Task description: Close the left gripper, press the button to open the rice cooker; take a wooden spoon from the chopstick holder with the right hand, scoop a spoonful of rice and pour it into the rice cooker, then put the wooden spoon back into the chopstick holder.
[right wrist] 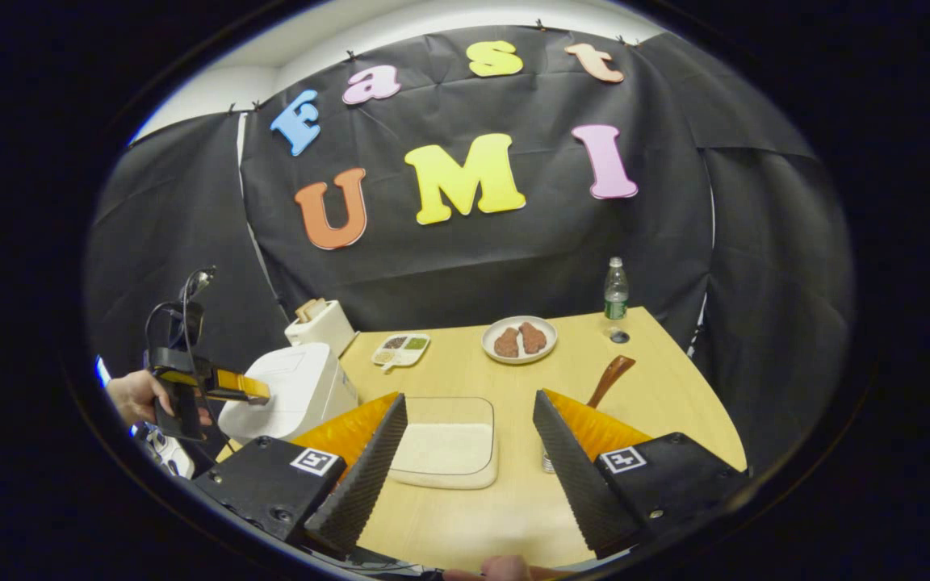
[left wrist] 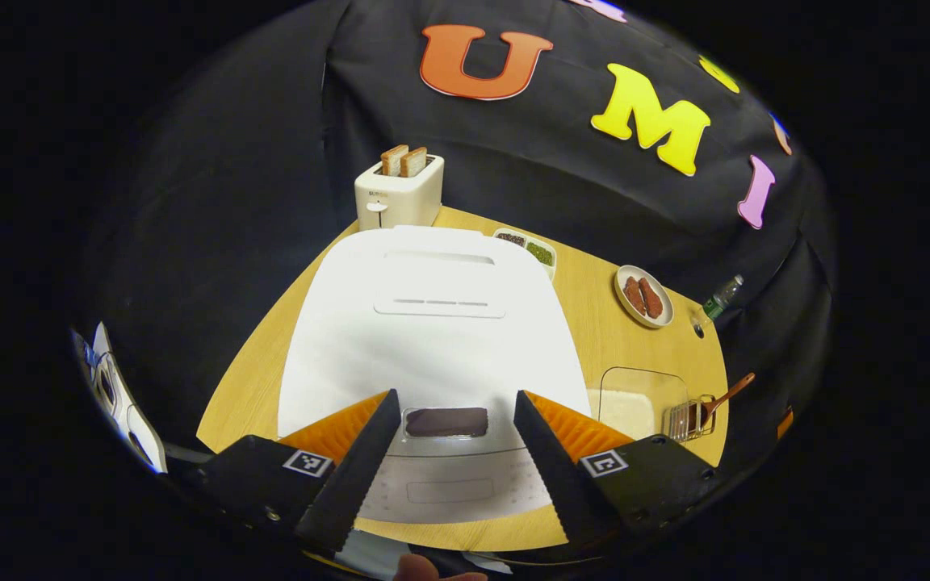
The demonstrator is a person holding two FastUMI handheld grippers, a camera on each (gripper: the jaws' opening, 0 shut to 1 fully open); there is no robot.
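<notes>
We see the white rice cooker [left wrist: 433,323], lid down, its dark button [left wrist: 446,422] between our left gripper's [left wrist: 453,436] wide-open, empty fingers.

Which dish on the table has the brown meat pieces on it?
The round plate near the water bottle. The divided tray holds small heaps of green and dark bits, and the clear container holds white rice.
</notes>
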